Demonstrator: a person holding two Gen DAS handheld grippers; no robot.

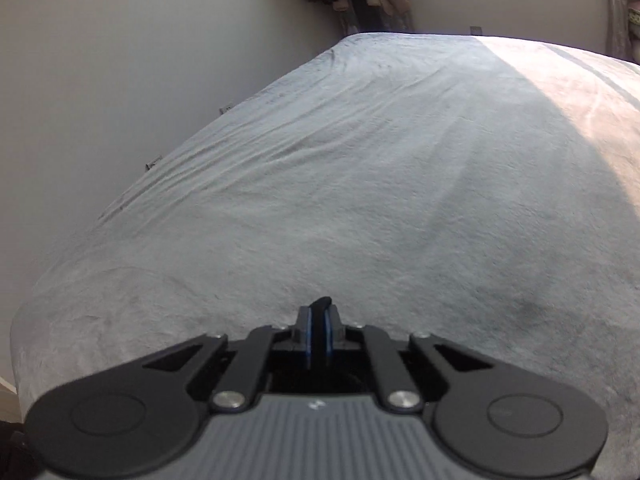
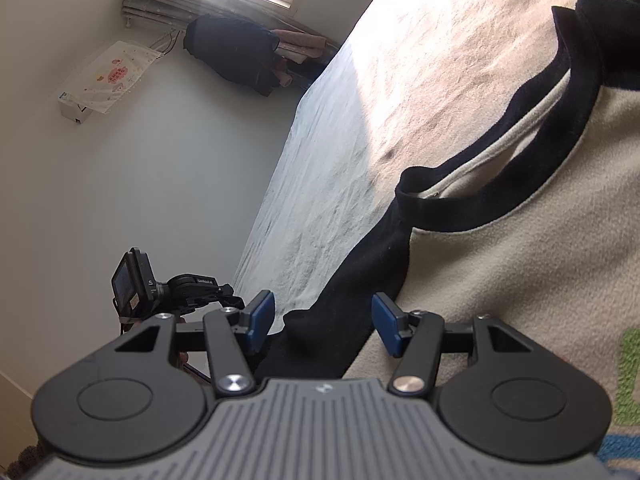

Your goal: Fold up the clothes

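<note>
Covering most of the right wrist view, a grey-sheeted bed (image 2: 320,208) carries a cream sweatshirt (image 2: 520,280) with black collar and sleeve (image 2: 352,300) lying near its edge. The left gripper (image 1: 319,320) pinches a strip of black fabric (image 1: 320,305), seemingly that sleeve; the right gripper (image 2: 320,324) hovers over it, wide apart. A tidy fold likely needs the sleeve kept taut and flat.

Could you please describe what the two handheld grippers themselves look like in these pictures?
Both are the same build: the left gripper and the right gripper each have a ribbed grey body with a small pale logo, two round black discs at the sides, black linkage bars with silver bolts, and black fingers faced with blue pads. No cables or sleeves show. The right view also shows the left gripper's black camera.
</note>
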